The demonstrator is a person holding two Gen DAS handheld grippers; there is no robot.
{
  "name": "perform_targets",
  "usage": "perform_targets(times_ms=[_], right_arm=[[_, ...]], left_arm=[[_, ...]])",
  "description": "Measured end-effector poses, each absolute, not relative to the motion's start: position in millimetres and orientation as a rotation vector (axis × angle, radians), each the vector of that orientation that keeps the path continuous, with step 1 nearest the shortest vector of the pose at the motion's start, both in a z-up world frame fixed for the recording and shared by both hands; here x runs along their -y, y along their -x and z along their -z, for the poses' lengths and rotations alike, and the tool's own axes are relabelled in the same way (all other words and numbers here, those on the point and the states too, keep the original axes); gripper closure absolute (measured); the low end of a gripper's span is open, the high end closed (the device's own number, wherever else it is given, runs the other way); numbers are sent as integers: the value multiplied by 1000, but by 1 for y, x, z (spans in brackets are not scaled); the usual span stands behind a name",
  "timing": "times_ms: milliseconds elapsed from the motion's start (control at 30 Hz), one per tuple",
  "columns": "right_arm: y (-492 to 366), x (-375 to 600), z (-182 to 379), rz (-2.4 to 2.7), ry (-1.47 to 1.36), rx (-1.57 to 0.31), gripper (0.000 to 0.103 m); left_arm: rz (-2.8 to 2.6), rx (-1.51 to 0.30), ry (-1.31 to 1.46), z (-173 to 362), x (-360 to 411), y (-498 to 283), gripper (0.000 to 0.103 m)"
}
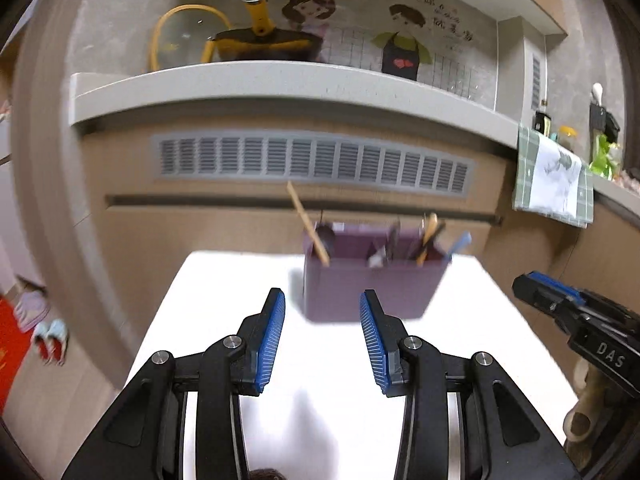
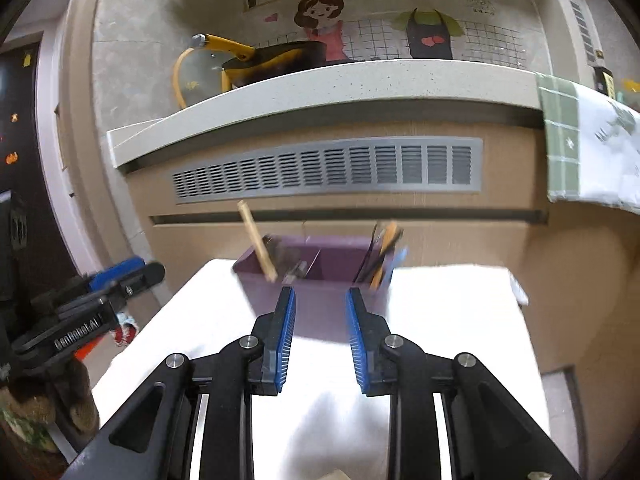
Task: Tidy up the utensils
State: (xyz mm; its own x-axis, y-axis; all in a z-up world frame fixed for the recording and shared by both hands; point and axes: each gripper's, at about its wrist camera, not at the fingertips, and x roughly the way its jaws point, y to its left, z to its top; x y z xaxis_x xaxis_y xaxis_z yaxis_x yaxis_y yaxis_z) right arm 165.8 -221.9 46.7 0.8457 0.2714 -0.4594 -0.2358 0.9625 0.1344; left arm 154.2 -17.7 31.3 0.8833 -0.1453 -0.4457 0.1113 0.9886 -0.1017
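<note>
A purple divided utensil box (image 1: 360, 284) stands at the far edge of a white table (image 1: 224, 304). It holds a wooden stick (image 1: 307, 224) leaning left, a dark spoon, and several utensils in its right compartment (image 1: 430, 240). The box also shows in the right wrist view (image 2: 316, 304), with the stick (image 2: 256, 242) there too. My left gripper (image 1: 322, 300) is open and empty, above the table in front of the box. My right gripper (image 2: 320, 296) is open and empty, close in front of the box; it shows at the right of the left wrist view (image 1: 560, 300).
A kitchen counter (image 1: 280, 84) with a yellow-handled pan (image 1: 264, 40) and glass lid stands behind the table. A vented cabinet front (image 1: 312, 164) is below it. A green towel (image 1: 552, 180) hangs at the right. Slippers (image 1: 48, 340) lie on the floor at left.
</note>
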Motion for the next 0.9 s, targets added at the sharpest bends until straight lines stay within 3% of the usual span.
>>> perform_targets(times_ms=[300, 900], right_arm=[[-74, 197, -40, -257, 16, -440, 77], [-65, 189, -29, -255, 28, -485, 75]], left_arm=[[51, -495, 27, -15, 17, -77, 63], [56, -494, 24, -19, 14, -64, 63]])
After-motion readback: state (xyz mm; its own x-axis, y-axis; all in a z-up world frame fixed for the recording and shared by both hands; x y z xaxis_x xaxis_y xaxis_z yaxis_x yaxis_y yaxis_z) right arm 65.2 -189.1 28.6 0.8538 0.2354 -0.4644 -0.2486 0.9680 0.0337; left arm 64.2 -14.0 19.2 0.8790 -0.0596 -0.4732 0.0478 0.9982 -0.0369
